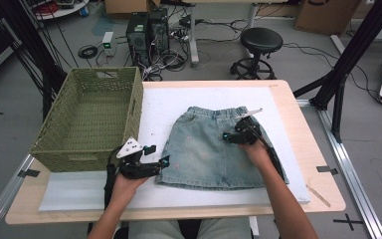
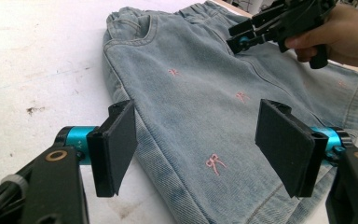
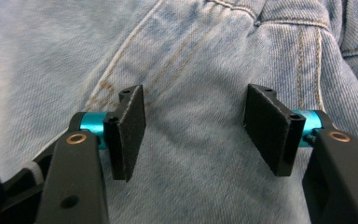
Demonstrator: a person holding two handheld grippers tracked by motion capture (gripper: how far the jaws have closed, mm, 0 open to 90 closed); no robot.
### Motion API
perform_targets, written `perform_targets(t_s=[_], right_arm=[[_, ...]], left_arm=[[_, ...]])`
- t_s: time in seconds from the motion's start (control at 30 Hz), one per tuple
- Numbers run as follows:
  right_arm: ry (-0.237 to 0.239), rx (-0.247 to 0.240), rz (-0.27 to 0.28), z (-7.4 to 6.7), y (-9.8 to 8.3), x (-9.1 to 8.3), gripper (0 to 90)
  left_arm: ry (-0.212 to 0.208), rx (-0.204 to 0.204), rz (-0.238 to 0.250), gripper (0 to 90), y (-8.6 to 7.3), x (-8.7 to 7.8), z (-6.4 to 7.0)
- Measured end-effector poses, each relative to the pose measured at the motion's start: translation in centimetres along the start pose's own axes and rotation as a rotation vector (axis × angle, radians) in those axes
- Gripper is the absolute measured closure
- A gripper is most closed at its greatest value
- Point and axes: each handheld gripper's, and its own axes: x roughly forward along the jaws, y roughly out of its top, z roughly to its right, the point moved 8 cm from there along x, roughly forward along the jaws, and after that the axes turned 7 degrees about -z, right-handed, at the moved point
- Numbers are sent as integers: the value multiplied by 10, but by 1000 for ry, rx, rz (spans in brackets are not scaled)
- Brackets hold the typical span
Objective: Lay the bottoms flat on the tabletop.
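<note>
A light blue denim skirt [image 1: 209, 144] with small pink bows lies flat on the white mat, waistband away from me. My left gripper [image 1: 158, 155] hovers at the skirt's lower left corner, jaws open; in the left gripper view [image 2: 196, 140] the hem [image 2: 186, 196] lies between the pads without being pinched. My right gripper [image 1: 227, 137] is over the skirt's upper right part near the pocket, also open. In the right gripper view [image 3: 193, 126] its pads stand apart just above the denim [image 3: 196, 154] and pocket seam [image 3: 121, 70].
A green woven basket [image 1: 92, 119] stands on the table's left side, beside the mat [image 1: 164, 104]. The wooden table edge [image 1: 323, 164] runs to the right. A stool [image 1: 259, 42] and computer towers [image 1: 146, 30] stand on the floor beyond the table.
</note>
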Motion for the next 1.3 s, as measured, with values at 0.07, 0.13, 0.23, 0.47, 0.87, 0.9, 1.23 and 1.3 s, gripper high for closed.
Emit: perform_targets(t_s=[0.07,0.13,0.23,0.47,0.87,0.9,1.23,1.3], right_arm=[[70,39,34,-2,-2,-11,371],[59,53,81,2,-5,-25,380],[-6,71,75,16,-20,-39,528],[-59,22,-13,27,-49,-31,571],[-50,6,-26,37,-78,-53,584],[-41,12,-26,38,-79,-54,585],[-23,28,32,39,-99,-80,487],[-22,23,27,39,-106,-83,500]], left_arm=[[-1,-2,0,294,0,0,0],[0,-3,-6,294,-1,0,-1],[0,-4,-7,294,-2,1,0],[-4,1,-3,294,0,2,2],[1,-3,-12,294,-2,4,5],[1,0,-13,294,-3,4,5],[14,-2,-2,296,-1,3,8],[18,-3,-4,296,-1,3,9]])
